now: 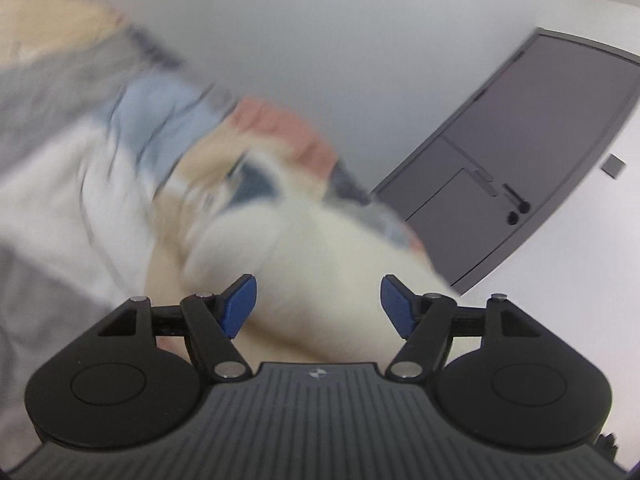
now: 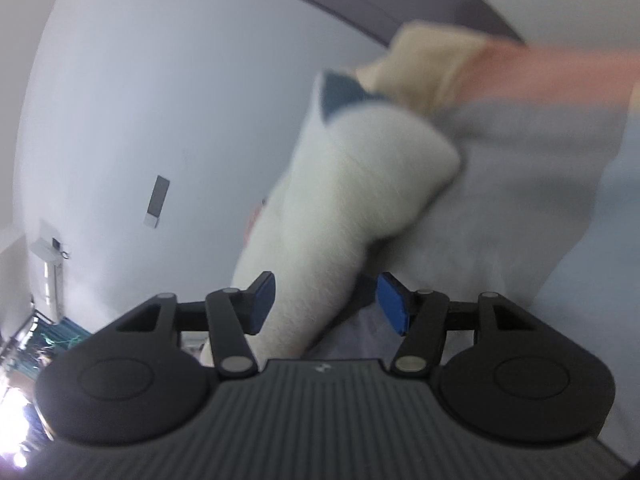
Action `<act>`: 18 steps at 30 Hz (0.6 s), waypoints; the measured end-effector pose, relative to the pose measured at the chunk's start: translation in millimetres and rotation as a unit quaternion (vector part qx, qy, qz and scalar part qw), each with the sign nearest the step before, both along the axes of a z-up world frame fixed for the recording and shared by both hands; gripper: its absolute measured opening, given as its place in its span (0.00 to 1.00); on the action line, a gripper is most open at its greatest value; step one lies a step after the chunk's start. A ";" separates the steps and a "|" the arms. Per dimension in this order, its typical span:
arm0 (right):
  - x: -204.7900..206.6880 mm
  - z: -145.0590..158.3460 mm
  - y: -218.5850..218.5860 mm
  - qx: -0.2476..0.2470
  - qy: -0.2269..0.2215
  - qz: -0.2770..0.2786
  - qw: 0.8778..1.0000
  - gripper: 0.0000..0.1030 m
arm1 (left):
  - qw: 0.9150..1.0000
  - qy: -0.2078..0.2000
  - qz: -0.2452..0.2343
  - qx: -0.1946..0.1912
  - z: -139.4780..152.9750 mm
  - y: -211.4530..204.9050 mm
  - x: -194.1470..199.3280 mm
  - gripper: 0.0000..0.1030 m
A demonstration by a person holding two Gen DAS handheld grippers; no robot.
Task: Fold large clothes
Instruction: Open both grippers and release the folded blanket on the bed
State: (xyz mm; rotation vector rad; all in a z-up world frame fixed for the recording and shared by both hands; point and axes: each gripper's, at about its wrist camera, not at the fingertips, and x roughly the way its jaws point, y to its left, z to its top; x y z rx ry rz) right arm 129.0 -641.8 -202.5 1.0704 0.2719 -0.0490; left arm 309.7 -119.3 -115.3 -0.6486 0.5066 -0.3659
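left claw (image 1: 318, 306) open, holding nothing | right claw (image 2: 326, 304) open | cream fleece garment (image 2: 360, 184) between pads

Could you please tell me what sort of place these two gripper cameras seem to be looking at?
Probably an indoor room, home or lab, used for sorting laundry, though motion blur limits certainty. A blurred heap of mixed clothes with a fluffy cream-white garment on it lies before a plain pale wall and a flat grey door.
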 end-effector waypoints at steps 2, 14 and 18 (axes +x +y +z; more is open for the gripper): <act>-9.3 31.4 5.1 -0.022 -0.015 -0.002 1.000 0.59 | 0.999 -0.033 -0.002 0.035 36.7 -3.6 -14.6 0.71; -74.9 221.1 85.5 -0.264 -0.080 0.014 0.961 0.59 | 0.965 -0.144 -0.018 0.219 177.9 -33.9 -120.7 0.71; -108.1 242.9 122.2 -0.360 -0.065 -0.020 0.930 0.59 | 0.952 -0.177 -0.023 0.249 196.6 -41.7 -164.6 0.72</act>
